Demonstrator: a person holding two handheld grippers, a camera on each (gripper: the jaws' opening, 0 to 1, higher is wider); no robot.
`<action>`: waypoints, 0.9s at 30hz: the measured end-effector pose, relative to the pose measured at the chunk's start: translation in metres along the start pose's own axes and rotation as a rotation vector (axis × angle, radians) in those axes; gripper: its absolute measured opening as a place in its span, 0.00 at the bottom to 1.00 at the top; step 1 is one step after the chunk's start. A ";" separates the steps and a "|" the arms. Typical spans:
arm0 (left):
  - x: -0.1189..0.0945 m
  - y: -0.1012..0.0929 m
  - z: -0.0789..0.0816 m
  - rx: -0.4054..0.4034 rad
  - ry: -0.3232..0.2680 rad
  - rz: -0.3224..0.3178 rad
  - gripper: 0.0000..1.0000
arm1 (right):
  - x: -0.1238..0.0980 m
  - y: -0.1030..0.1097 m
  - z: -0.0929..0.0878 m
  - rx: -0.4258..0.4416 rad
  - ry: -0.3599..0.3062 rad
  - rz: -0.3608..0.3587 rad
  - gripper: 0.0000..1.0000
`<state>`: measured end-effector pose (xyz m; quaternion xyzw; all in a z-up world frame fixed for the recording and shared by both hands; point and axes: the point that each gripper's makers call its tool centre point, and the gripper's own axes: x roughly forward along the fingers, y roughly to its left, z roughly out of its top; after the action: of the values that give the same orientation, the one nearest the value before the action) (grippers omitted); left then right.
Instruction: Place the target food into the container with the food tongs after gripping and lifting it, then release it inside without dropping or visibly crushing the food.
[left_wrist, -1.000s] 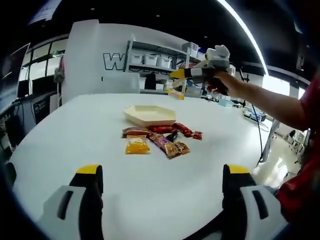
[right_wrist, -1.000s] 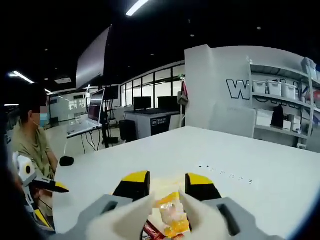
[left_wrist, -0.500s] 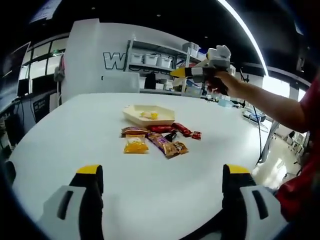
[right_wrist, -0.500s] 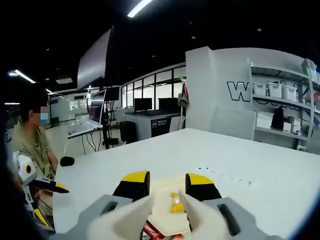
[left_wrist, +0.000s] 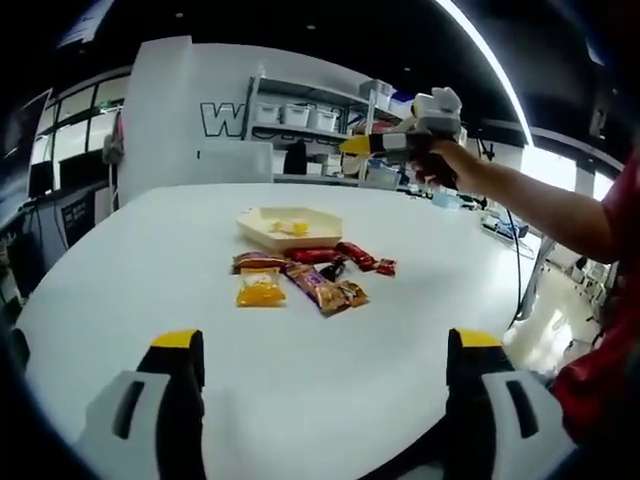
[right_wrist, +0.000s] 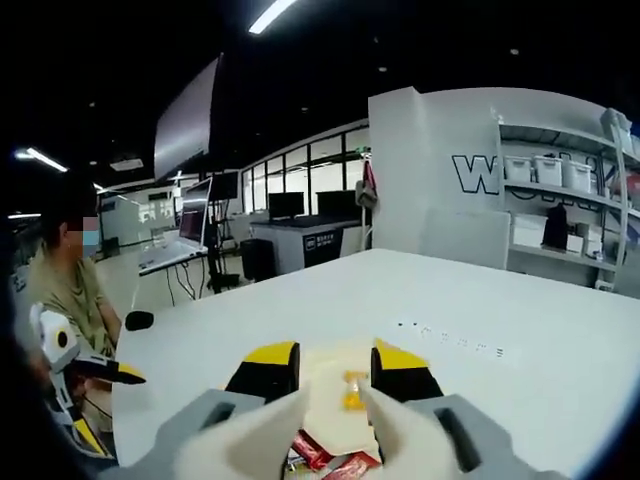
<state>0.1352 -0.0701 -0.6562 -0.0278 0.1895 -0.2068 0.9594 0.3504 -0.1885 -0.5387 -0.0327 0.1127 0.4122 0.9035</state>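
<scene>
Writing on wall (left_wrist: 228, 120): large outlined letters on the white panel behind the counter; only "W" reads clearly in both views, the rest is cut off by shelving.

Shelving (left_wrist: 305, 115): open rack carrying a row of three pale storage bins in the left gripper view; any labels on them are too small to read.

Counter (left_wrist: 150, 260): broad white top with rounded edge, bearing the container and the snack packets.

Container (left_wrist: 290, 228): one shallow, cream, hexagonal tray on the counter beyond the packets.

Target food (left_wrist: 296, 227): one small yellow-orange piece lying inside the container; in the right gripper view it shows between that view's own jaws (right_wrist: 352, 391), resting on the tray floor and apart from the jaws.

Snack packets: about six wrapped items in a loose cluster just in front of the container. One yellow packet (left_wrist: 260, 291) nearest the camera, one brown packet (left_wrist: 260, 262) behind it, a purple-and-brown bar (left_wrist: 318, 290), and red wrappers (left_wrist: 357, 256) to the right. Their print is too small to read.

Left tongs (left_wrist: 320, 400): two grey jaws with yellow tips set wide apart low over the bare counter, holding nothing.

Right tongs (right_wrist: 333, 372): seen from the left gripper view raised above the container in a person's hand (left_wrist: 432, 165); in their own view the yellow-tipped jaws stand parted with a clear gap and grip nothing.

Person (right_wrist: 65, 290): one seated figure beyond the counter's far edge in the right gripper view.
</scene>
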 end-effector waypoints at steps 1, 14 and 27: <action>0.000 -0.001 -0.001 0.002 0.003 -0.004 0.98 | 0.000 0.000 -0.002 0.001 0.002 -0.002 0.23; 0.002 -0.006 0.005 0.013 -0.005 -0.021 0.98 | -0.008 0.003 -0.022 0.042 0.020 0.000 0.24; 0.005 -0.015 -0.002 0.028 0.015 -0.050 0.96 | -0.026 -0.001 -0.060 0.096 0.051 -0.018 0.24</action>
<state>0.1330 -0.0862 -0.6580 -0.0174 0.1931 -0.2334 0.9529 0.3236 -0.2175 -0.5914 -0.0010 0.1549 0.3972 0.9046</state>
